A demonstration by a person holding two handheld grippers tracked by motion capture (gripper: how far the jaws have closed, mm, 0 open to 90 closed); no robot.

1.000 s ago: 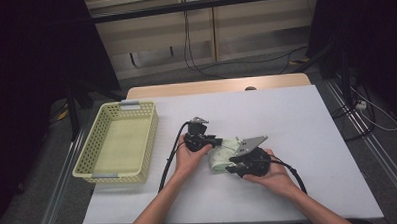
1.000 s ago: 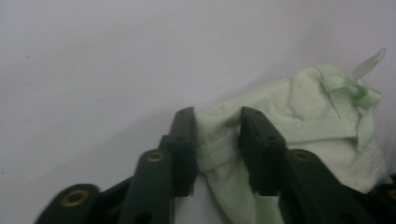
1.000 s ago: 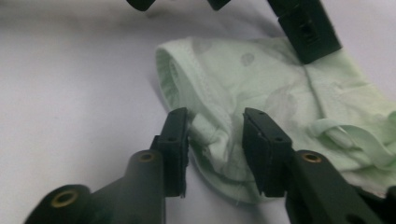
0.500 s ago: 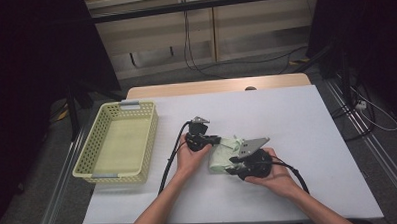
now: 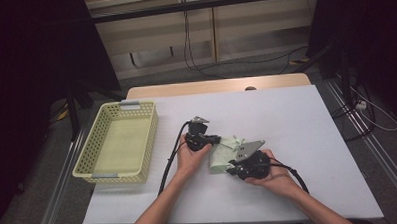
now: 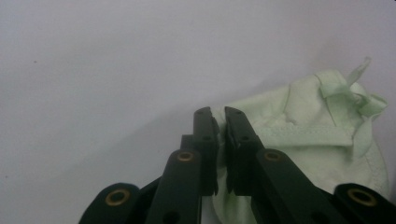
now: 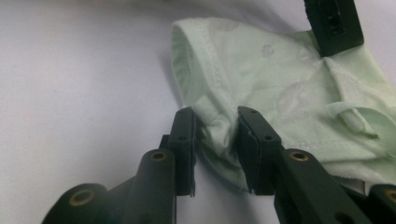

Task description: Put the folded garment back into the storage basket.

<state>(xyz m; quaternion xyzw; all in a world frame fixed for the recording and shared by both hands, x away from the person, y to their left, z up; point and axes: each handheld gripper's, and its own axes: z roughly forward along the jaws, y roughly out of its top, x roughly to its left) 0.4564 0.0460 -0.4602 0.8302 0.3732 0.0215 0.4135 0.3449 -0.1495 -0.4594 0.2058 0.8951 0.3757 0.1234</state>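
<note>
A pale green cloth [image 5: 224, 154] lies bunched on the white table [image 5: 297, 118], between the two hands. My left gripper [image 5: 218, 140] reaches it from the left; its jaws have just been closing and now stand nearly together, pinching the cloth's thin edge [image 6: 280, 116]. My right gripper [image 5: 232, 167] comes in from the near right. Its jaws have just been closing too, and a bunched fold of the cloth [image 7: 215, 126] is squeezed between its pads. A jaw of the left gripper [image 7: 334, 23] rests on the cloth's far side in the right gripper view.
A yellow mesh basket [image 5: 83, 166] stands at the table's left side, a hand's width from the left arm. Cables trail from both grippers toward the near edge. Bare white table lies to the right and behind the cloth.
Both hands stay almost where they were. The right gripper has nudged slightly into the cloth, which looks a little more gathered between the two grippers.
</note>
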